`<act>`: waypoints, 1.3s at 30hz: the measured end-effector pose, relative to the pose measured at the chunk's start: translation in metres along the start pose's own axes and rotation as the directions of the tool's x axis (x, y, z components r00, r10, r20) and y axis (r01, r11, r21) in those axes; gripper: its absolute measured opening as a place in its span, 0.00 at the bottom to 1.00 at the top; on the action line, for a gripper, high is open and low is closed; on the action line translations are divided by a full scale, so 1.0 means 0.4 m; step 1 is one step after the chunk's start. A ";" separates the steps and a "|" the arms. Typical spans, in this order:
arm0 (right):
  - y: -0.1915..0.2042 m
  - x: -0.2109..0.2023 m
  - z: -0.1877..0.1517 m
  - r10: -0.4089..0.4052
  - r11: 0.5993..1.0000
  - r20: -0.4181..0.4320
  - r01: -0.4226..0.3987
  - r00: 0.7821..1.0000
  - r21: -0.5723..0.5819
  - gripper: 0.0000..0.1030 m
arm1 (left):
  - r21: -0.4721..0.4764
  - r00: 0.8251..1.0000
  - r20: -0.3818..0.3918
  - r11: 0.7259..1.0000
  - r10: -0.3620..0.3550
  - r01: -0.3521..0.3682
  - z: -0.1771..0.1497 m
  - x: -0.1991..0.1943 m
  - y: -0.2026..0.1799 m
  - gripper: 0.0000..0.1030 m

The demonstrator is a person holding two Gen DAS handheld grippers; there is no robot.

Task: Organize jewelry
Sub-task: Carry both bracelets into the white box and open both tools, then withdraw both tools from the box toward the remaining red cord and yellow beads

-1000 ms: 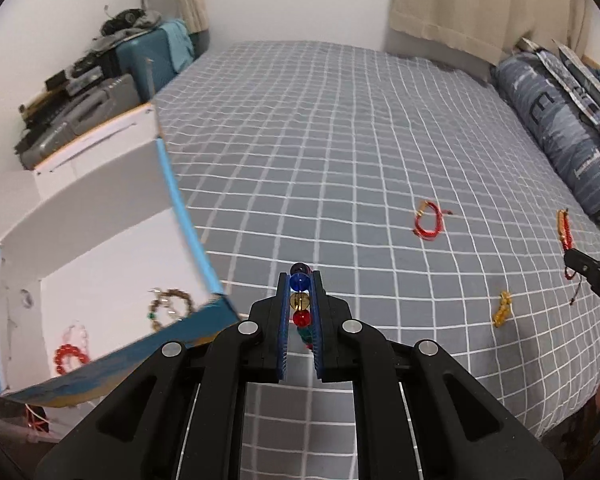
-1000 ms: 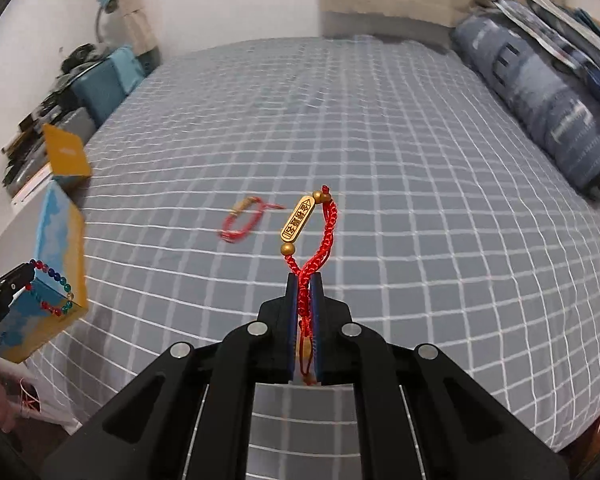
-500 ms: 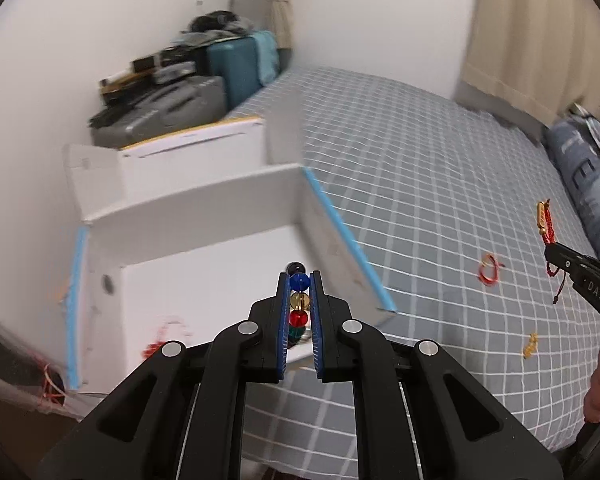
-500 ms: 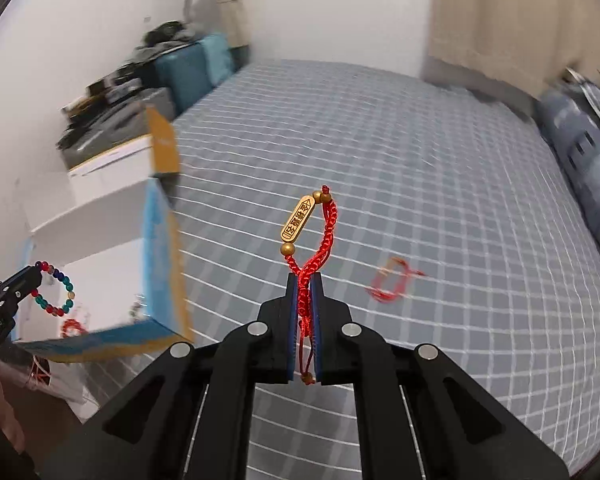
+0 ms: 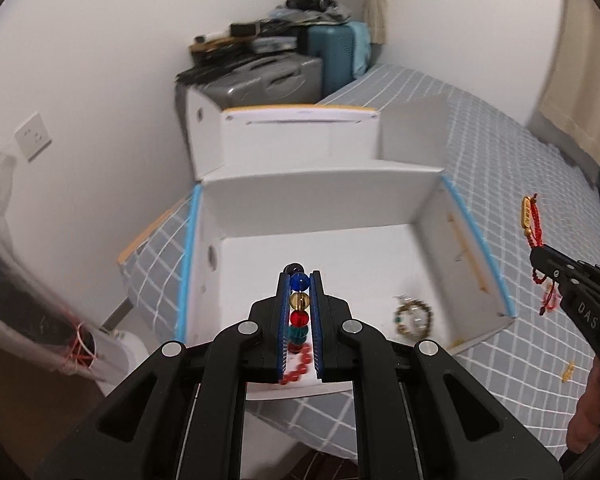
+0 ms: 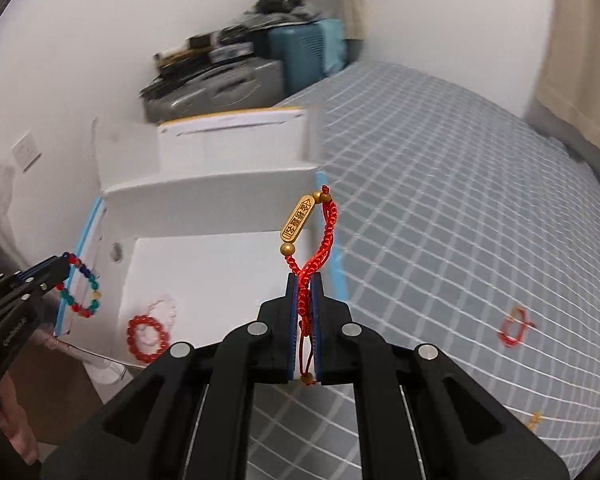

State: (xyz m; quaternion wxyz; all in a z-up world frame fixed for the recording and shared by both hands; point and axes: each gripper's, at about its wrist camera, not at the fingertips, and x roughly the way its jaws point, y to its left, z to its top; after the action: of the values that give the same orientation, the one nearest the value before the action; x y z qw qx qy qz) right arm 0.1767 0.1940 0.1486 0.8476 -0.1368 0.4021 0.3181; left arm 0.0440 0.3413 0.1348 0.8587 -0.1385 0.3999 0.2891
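Left wrist view: the left gripper (image 5: 299, 312) points forward and down over an open white cardboard box (image 5: 320, 204) that sits at the corner of a bed with a grey checked cover (image 5: 500, 152). Its jaws are nearly closed, pinching a multicoloured bead bracelet (image 5: 299, 301); blue, amber, red and teal beads line up in the narrow gap. Below the fingertips, on the box floor, lies a red bead bracelet (image 5: 300, 364). To the right of the claw, also inside the box, rests a blurred bracelet of brown and pale beads (image 5: 414, 318). At the far right the right gripper (image 5: 540, 254) enters from the edge, angled up and leftward, with white letters reading "DAS" on its body, and a red cord bracelet (image 5: 530, 216) standing up from its tip. A small gold piece (image 5: 567, 372) lies on the cover below it.

Right wrist view: the right gripper (image 6: 305, 284) aims forward at the box's (image 6: 204, 184) right wall, jaws closed on the red cord bracelet (image 6: 314, 240), whose gold tag bears engraved characters too small to read. Left of the claw, in the box, lie the red bead bracelet (image 6: 147, 338) and a pale pink bracelet (image 6: 163, 310). At the far left the left gripper (image 6: 58, 266) holds the multicoloured bead bracelet (image 6: 82, 292) as a hanging loop beside the box's left wall. Right of the claw, well apart on the cover (image 6: 460, 200), lies a red string bracelet (image 6: 514, 326)
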 end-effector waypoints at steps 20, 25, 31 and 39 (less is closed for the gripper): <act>0.134 0.190 -0.040 0.046 0.997 -0.120 -0.054 0.992 -0.062 0.06 | -0.038 0.992 -0.128 0.999 0.004 -0.008 -0.038 0.186 0.046 0.09; 0.128 0.203 -0.044 0.055 0.997 -0.142 -0.063 0.988 -0.050 0.10 | -0.045 0.990 -0.140 0.999 -0.005 -0.001 -0.036 0.198 0.046 0.10; 0.089 0.146 -0.043 0.053 0.998 -0.091 -0.055 0.994 -0.029 0.51 | -0.047 0.996 -0.093 0.999 -0.014 0.009 -0.029 0.143 0.043 0.45; -0.043 -0.014 -0.072 -0.005 1.000 -0.003 0.005 1.000 0.028 0.78 | -0.050 0.999 -0.013 0.998 -0.036 0.035 -0.027 0.030 0.034 0.74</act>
State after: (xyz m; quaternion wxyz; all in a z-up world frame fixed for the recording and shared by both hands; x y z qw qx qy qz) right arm 0.1682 0.1645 0.1339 0.8496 -0.1265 0.4073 0.3103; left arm 0.0353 0.3516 0.1187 0.8572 -0.1690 0.3958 0.2828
